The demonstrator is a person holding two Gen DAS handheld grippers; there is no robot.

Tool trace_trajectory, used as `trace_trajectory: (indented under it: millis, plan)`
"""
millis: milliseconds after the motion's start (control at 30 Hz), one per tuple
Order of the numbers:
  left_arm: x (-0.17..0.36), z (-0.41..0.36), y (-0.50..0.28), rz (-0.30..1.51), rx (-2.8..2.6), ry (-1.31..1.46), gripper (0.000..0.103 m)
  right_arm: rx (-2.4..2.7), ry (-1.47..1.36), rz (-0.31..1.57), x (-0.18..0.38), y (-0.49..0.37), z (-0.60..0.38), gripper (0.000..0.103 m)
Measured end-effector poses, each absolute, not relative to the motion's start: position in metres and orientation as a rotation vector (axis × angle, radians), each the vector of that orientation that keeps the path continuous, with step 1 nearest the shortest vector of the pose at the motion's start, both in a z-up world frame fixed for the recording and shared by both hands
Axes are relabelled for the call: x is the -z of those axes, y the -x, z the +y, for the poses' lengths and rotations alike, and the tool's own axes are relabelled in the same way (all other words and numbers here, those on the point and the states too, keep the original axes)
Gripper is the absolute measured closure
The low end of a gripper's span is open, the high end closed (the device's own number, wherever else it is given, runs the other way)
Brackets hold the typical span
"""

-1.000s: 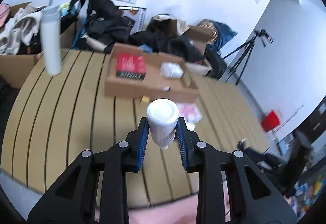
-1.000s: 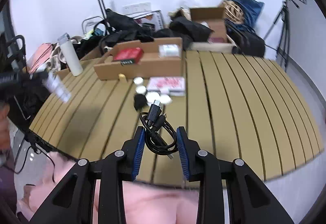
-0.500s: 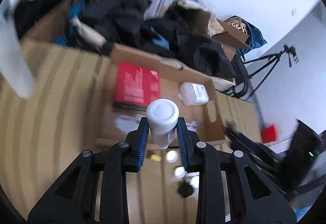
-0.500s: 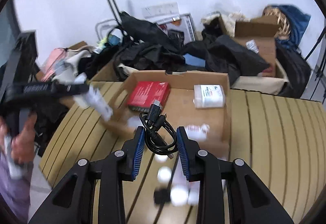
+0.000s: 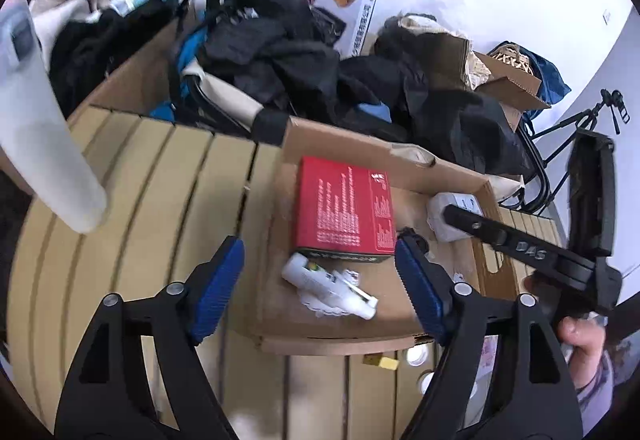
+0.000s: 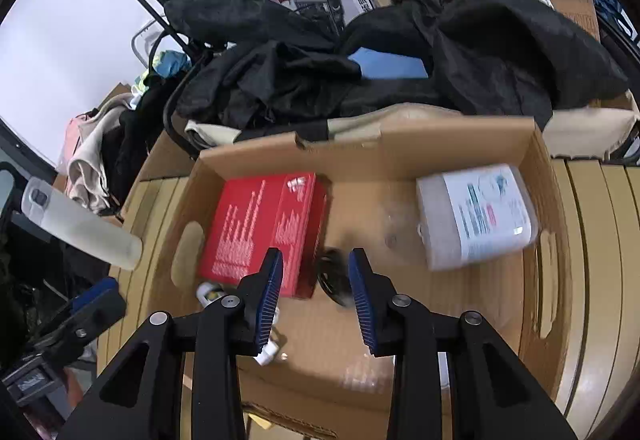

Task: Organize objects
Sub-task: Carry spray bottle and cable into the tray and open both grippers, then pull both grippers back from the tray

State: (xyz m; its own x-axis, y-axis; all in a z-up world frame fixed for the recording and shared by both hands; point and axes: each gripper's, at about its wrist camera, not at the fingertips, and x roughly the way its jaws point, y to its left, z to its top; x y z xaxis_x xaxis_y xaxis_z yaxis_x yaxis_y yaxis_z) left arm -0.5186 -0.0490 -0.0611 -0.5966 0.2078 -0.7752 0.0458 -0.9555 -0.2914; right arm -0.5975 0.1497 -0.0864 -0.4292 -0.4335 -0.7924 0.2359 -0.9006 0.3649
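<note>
Hovering over the cardboard box point(image 5: 360, 159) on the slatted bench point(image 5: 132, 199), both grippers point steeply down. Left gripper point(image 5: 318, 280): fingers point(image 5: 218, 280) have just been opening and stand wide apart, nothing between them; the white bottle point(image 5: 328, 282) lies on its side on the box floor, just below the red box point(image 5: 344, 207), at about 6 o'clock from it. Right gripper point(image 6: 316, 296): fingers point(image 6: 270, 292) parted, pads clear of the black cable point(image 6: 332, 276), which is blurred beside the red box's 3 o'clock edge. A clear jug point(image 6: 476, 213) lies at the box's 2 o'clock corner.
</note>
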Motion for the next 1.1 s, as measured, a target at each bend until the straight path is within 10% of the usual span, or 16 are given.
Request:
trace_trajectory:
  millis: [233,333,767,1100]
  plan:
    - [0.032,-0.036,0.480,-0.114,-2.803,1.352,0.008,2.405,-1.381,-0.126,0.046,0.566,0.170,0.050]
    - [0.009,-0.027,0.463,0.066,-2.834,1.347,0.004,2.464,-1.373,-0.015,0.019,0.544,0.187,0.019]
    - [-0.076,-0.010,0.311,0.143,-2.958,1.140,0.000,2.623,-1.293,0.185,-0.067,0.380,0.234,0.019]
    - [-0.022,-0.018,0.131,0.130,-2.969,1.104,0.000,2.586,-1.010,0.212,-0.032,0.157,0.234,0.019]
